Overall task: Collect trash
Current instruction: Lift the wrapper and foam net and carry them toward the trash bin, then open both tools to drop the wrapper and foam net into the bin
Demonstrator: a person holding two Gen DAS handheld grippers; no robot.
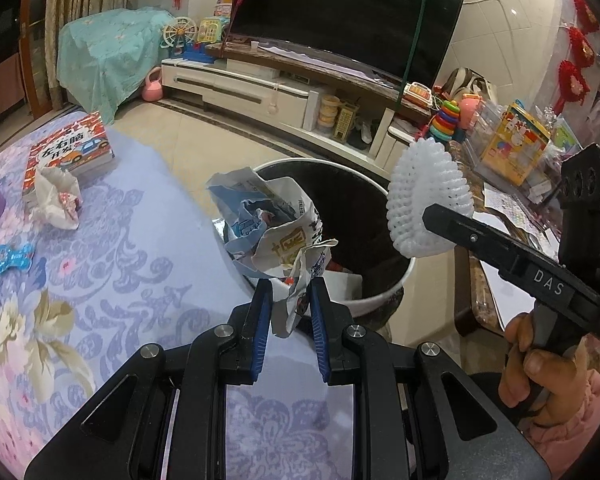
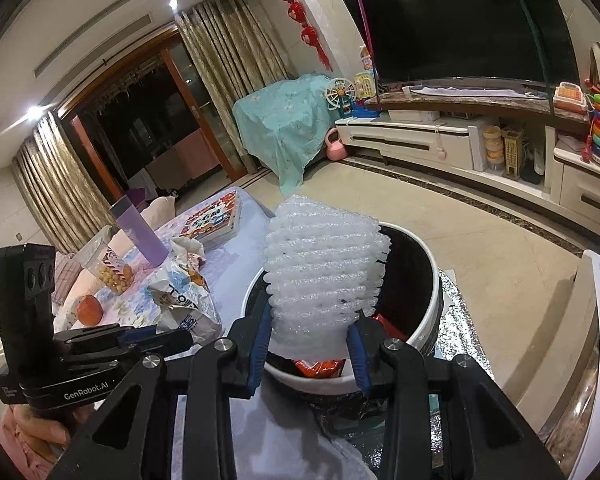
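Left gripper [image 1: 289, 300] is clamped on a crumpled wrapper [image 1: 272, 224], which hangs right over the near rim of the bin [image 1: 380, 300]. Right gripper [image 2: 310, 330] is pinching a white foam net [image 2: 324, 276], also above the bin [image 2: 428, 320], with red trash showing inside. From the left wrist camera the net [image 1: 424, 200] sits at 2 o'clock of the wrapper. Over at 9 o'clock on the surface [image 1: 140, 264] there's a crumpled tissue [image 1: 58, 196], a book [image 1: 74, 148] and a blue toy [image 1: 10, 258].
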